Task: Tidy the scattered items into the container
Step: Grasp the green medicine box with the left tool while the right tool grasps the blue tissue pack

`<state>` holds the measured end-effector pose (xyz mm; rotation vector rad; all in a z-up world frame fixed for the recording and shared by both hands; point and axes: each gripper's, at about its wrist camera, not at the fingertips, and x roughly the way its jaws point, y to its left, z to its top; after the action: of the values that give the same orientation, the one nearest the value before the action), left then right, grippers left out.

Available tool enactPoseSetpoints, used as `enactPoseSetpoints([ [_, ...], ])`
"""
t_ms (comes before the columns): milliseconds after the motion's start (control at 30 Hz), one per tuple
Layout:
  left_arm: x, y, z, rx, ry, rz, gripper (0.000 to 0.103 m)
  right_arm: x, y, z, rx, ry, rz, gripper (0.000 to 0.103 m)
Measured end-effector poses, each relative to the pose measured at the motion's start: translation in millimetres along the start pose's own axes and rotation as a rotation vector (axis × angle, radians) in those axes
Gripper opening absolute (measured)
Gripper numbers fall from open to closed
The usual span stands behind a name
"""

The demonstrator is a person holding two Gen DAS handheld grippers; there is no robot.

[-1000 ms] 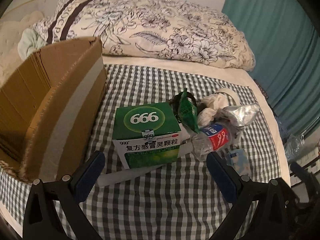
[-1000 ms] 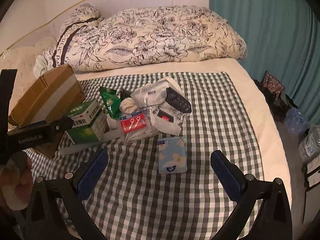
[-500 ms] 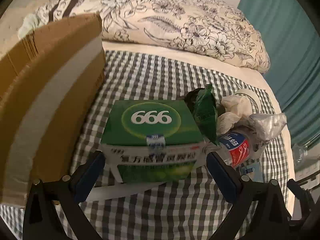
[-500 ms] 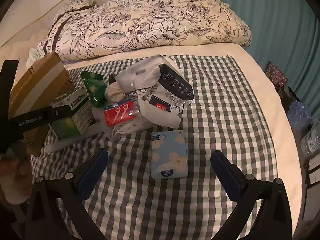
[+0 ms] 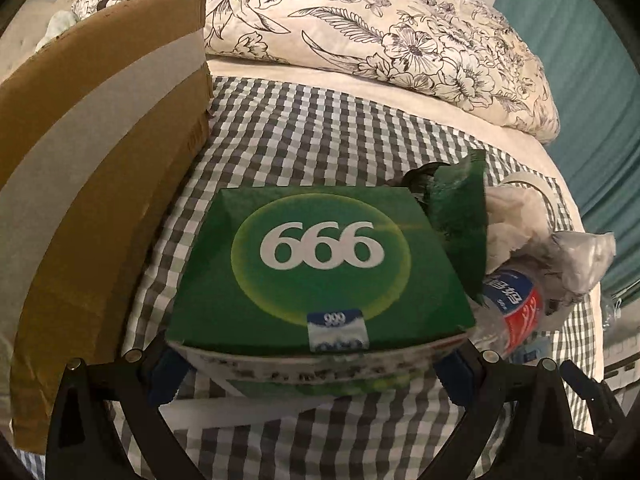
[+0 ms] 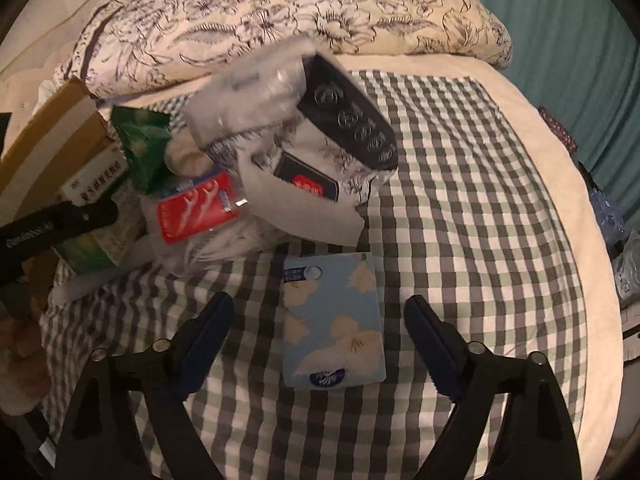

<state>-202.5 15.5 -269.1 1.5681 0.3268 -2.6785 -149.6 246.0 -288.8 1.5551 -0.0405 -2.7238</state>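
Now both grippers point down at the bed (image 6: 460, 184), each lined up on its own item.

Left gripper (image 5: 312, 364): fingers spread, one on either side of the green box (image 5: 320, 264). Box's near end sits between the blue pads; whether the pads touch its sides cannot be told, the box hides them. Box lies flat on the checked sheet, long faces toward the fingers, so a squeeze across its width looks like the intended grip. Carton (image 5: 92, 168), the likely container, stands just left of the left finger, open side not visible.

Right gripper (image 6: 320, 344): fingers apart but just been closing, with the tissue pack (image 6: 334, 320) lying flat between them, clear gaps on both sides. Pack is nearer the left finger than the right. Not yet gripped.

Beyond the right fingertips: heap of loose items, including a floss bag (image 6: 196, 208), a green sachet (image 6: 142, 148), a remote (image 6: 352, 120) on a torn pouch. All still outside the carton; task judged at an early stage.
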Motion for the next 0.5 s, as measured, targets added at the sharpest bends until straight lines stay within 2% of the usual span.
enactPoseSetpoints([
  [133,6,-2,0,0.007,0.003,0.002,0.101,14,-4,-2,0.008,0.030,-0.021,0.071],
  [233,10,-3,-2,0.010,0.009,-0.002,0.097,20,-6,-5,0.010,0.042,-0.026,0.070],
  [500,11,-9,-5,0.044,-0.006,0.036,0.095,22,-4,-6,0.008,0.040,-0.034,0.069],
])
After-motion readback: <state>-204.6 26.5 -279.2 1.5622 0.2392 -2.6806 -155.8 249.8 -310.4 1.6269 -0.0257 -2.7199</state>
